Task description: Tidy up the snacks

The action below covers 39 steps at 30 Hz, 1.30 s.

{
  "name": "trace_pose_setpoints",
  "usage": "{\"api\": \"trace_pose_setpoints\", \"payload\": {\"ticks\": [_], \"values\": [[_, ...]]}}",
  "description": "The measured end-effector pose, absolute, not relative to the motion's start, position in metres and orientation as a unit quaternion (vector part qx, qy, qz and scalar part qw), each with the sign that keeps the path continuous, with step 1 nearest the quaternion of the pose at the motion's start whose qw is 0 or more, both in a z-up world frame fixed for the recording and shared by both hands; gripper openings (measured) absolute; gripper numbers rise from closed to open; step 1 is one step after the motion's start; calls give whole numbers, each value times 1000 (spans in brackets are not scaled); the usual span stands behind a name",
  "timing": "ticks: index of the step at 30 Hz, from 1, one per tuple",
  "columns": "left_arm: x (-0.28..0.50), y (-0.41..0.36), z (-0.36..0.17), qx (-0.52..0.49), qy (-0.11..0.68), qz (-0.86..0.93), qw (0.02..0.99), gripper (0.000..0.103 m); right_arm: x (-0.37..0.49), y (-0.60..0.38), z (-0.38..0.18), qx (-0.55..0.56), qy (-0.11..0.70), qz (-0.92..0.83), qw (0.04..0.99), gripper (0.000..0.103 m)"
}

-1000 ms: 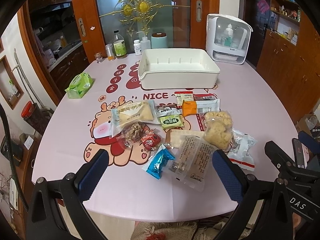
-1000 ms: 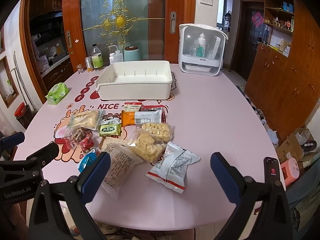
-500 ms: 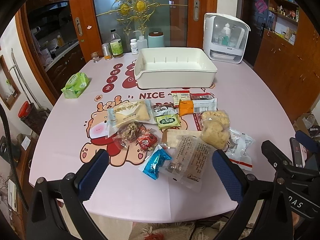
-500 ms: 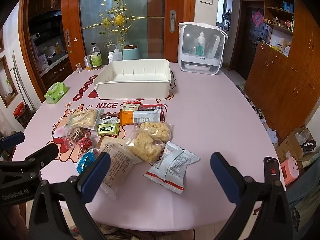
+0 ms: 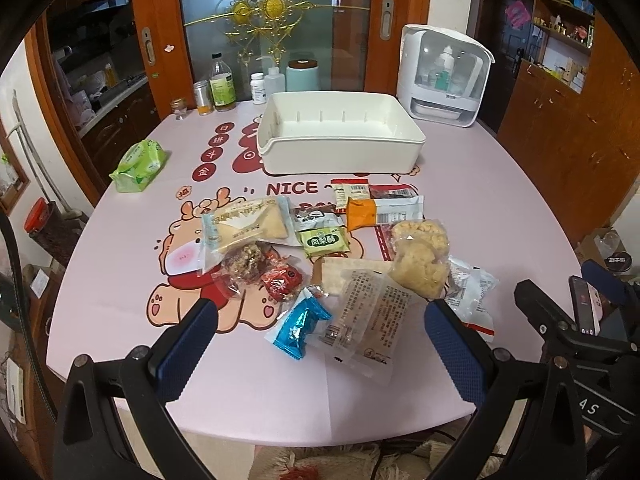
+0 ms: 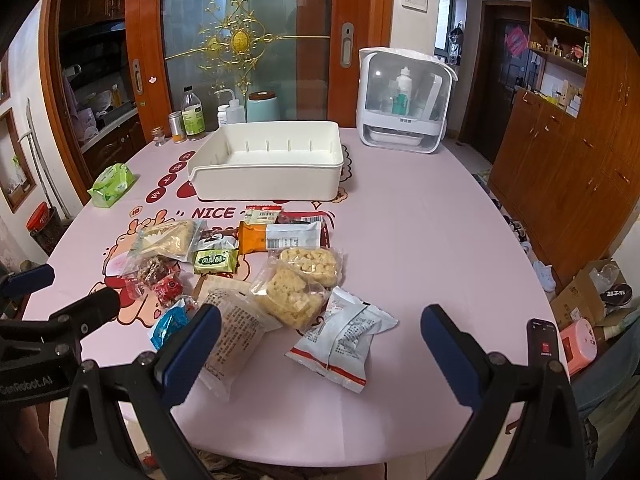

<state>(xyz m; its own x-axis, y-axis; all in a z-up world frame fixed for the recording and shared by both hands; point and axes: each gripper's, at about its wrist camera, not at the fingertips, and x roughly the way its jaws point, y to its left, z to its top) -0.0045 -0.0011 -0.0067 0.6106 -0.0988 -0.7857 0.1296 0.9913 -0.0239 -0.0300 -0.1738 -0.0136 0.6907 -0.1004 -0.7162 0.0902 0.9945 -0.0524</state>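
Note:
Several wrapped snacks lie in a heap on the pink table: a blue candy pack [image 5: 301,326], a clear printed pack [image 5: 368,322], puffed rice cakes [image 5: 420,256], a white and red bag [image 6: 344,338] and an orange bar [image 6: 256,237]. Behind the heap stands an empty white bin [image 5: 340,140] [image 6: 268,166]. My left gripper [image 5: 320,344] hangs open above the near edge, with the blue pack and the clear pack between its fingers in view. To its right, my right gripper [image 6: 320,344] is open over the white and red bag. Neither holds anything.
Bottles and jars [image 5: 222,88] stand at the far left edge, and a white appliance [image 5: 444,76] at the far right. A green tissue pack [image 5: 140,164] lies at the left. Wooden cabinets [image 6: 572,152] line the right wall. A cardboard box [image 6: 588,296] sits on the floor.
Both grippers have drawn back and risen slightly, so the table and snacks look a little farther off. Nothing on the table has moved. Both stay open.

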Motion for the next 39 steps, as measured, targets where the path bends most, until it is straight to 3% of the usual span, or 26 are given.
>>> {"api": "trace_pose_setpoints", "payload": {"ticks": [23,39], "values": [[21,7,-11,40,432,-82,897,103,-7,-199,-22,-6,394,-75,916,100],[58,58,-117,20,550,-74,832,103,27,-245,-121,64,511,-59,855,100]]}}
